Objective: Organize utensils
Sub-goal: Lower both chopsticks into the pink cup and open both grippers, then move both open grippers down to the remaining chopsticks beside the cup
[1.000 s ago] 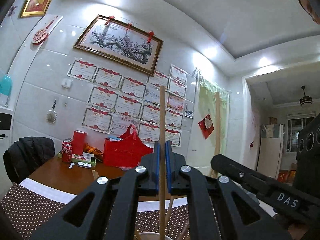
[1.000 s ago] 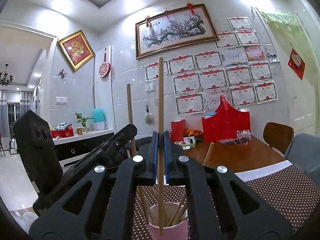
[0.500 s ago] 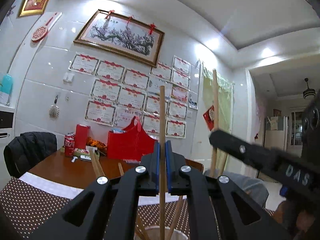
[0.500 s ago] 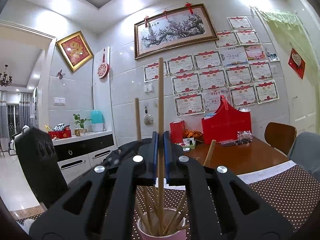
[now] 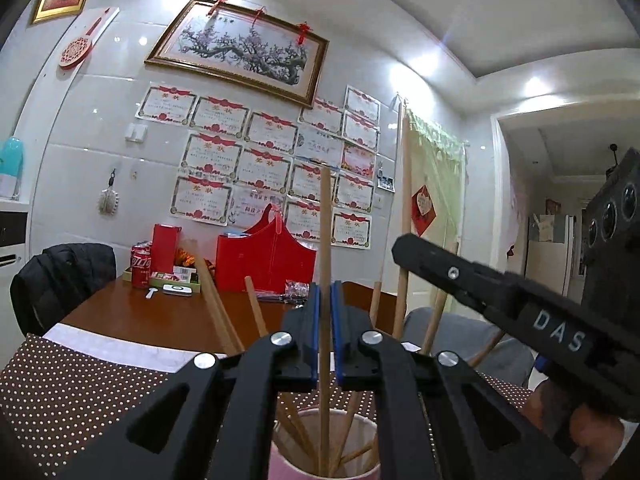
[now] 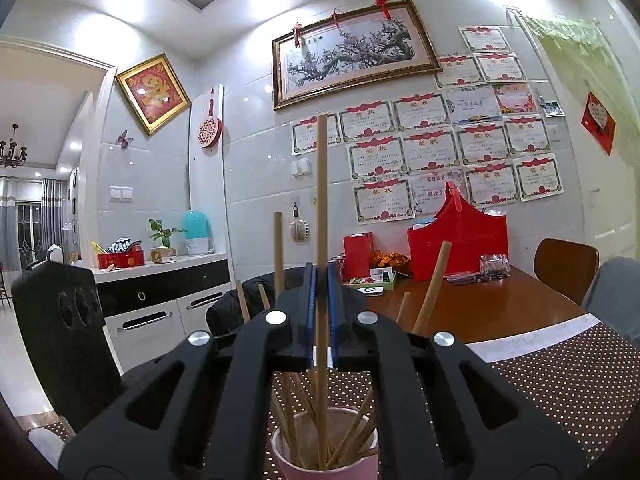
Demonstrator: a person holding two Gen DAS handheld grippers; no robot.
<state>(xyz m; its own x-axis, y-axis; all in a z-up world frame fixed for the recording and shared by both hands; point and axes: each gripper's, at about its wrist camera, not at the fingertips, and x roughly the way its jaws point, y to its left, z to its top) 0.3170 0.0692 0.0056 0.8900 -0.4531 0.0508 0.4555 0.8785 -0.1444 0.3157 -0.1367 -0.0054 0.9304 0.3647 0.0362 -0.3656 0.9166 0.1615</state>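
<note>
In the left wrist view, your left gripper (image 5: 325,332) was clamped on an upright chopstick (image 5: 325,240), its lower end inside the pink cup (image 5: 280,456) directly below. To finish well, lower the stick to the cup bottom before releasing, and keep it vertical (the other chopsticks (image 5: 216,308) lean across the opening). The gripper pointed level across the dotted table mat (image 5: 80,384).

In the right wrist view, your right gripper (image 6: 320,320) was likewise clamped on its own upright chopstick (image 6: 321,200), tip down in the pink cup (image 6: 288,460). This gripper also pointed level, just beside the left one.
</note>
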